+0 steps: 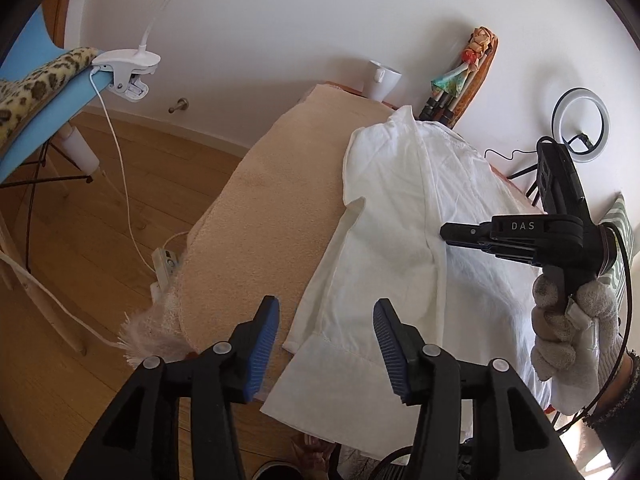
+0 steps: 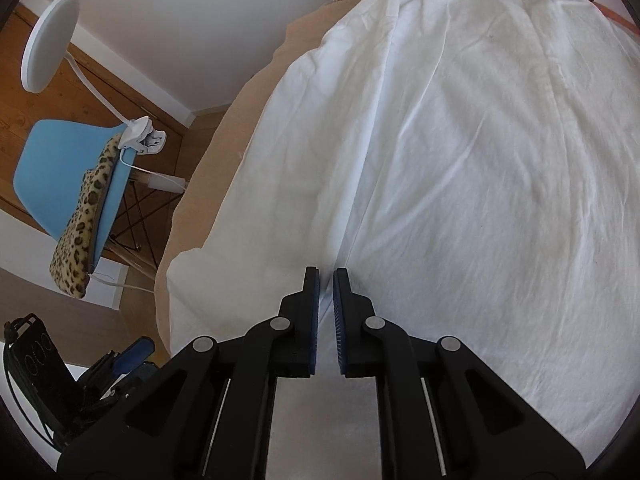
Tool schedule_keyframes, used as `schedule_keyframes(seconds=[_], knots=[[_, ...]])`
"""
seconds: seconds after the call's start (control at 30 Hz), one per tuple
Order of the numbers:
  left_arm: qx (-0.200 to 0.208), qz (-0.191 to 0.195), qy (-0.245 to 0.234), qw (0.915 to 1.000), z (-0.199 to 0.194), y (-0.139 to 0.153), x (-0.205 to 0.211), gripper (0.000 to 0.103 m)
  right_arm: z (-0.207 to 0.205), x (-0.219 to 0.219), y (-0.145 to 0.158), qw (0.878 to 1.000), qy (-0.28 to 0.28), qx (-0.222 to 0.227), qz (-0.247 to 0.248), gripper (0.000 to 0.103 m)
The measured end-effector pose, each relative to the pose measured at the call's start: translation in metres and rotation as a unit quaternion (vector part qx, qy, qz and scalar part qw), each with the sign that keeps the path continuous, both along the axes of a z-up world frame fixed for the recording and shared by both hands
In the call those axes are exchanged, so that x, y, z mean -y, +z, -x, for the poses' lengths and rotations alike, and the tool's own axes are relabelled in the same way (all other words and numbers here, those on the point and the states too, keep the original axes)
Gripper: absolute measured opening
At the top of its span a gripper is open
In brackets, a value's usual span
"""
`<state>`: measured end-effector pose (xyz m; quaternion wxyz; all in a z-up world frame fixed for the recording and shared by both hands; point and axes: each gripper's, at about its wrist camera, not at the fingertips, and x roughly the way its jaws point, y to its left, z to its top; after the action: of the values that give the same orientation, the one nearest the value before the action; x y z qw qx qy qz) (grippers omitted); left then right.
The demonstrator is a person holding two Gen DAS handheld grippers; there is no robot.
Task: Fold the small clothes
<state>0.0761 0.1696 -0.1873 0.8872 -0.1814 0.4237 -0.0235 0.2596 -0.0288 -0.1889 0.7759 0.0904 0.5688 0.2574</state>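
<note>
A white shirt [image 1: 400,208] lies spread on a beige towel [image 1: 272,200] that covers the table. Its left side is folded over the middle, with a sleeve lying down toward the near hem. My left gripper [image 1: 326,344] is open and empty, hovering over the shirt's near left corner. My right gripper [image 1: 448,234] is seen from the side, held by a gloved hand, with its tips at the folded edge. In the right wrist view the right gripper [image 2: 326,276] is almost shut, with a narrow gap and nothing between the jaws, just above the shirt [image 2: 460,140] at the fold line.
A white mug [image 1: 382,78], a doll [image 1: 460,68] and a ring light [image 1: 580,120] stand at the table's far edge by the wall. A blue chair [image 2: 68,168] with a leopard cushion and a clip-on lamp [image 1: 128,68] stands left on the wooden floor.
</note>
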Motion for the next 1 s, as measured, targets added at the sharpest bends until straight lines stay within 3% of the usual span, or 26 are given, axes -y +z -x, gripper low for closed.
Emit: schedule_keyframes(seconds=[0.07,0.27,0.37,0.47,0.6,0.8,0.97,1.0], knots=[[0.000,-0.002,-0.001,1.0000,-0.002,-0.003,-0.006,0.069,0.001,0.001,0.007,1.000,0.003,0.011,0.010,0.012],[-0.032,0.043,-0.014,0.9985,-0.010,-0.026,-0.007,0.064,0.008,0.013,0.023,0.999,-0.004,0.020,-0.025,0.027],[-0.029,0.041,-0.009,0.9987,-0.008,-0.033,-0.002,0.054,0.015,0.017,0.026,0.999,0.006,0.016,-0.050,0.028],[-0.031,0.046,-0.015,0.9984,-0.009,-0.034,0.001,0.025,0.018,0.010,0.022,0.998,0.019,0.010,-0.054,0.028],[-0.023,0.063,-0.016,0.9976,-0.010,-0.034,0.002,0.008,0.017,0.001,0.013,0.998,0.023,-0.001,-0.059,0.028],[0.010,0.057,-0.042,0.9974,-0.004,-0.011,0.019,0.005,0.010,-0.008,-0.007,0.998,0.027,-0.032,-0.037,0.028],[0.025,0.055,-0.046,0.9971,0.003,0.001,0.030,0.005,0.003,-0.002,0.010,0.998,0.030,-0.038,-0.041,0.028],[0.028,0.050,-0.049,0.9972,0.004,0.004,0.033,0.005,0.000,0.000,0.017,0.998,0.028,-0.034,-0.047,0.033]])
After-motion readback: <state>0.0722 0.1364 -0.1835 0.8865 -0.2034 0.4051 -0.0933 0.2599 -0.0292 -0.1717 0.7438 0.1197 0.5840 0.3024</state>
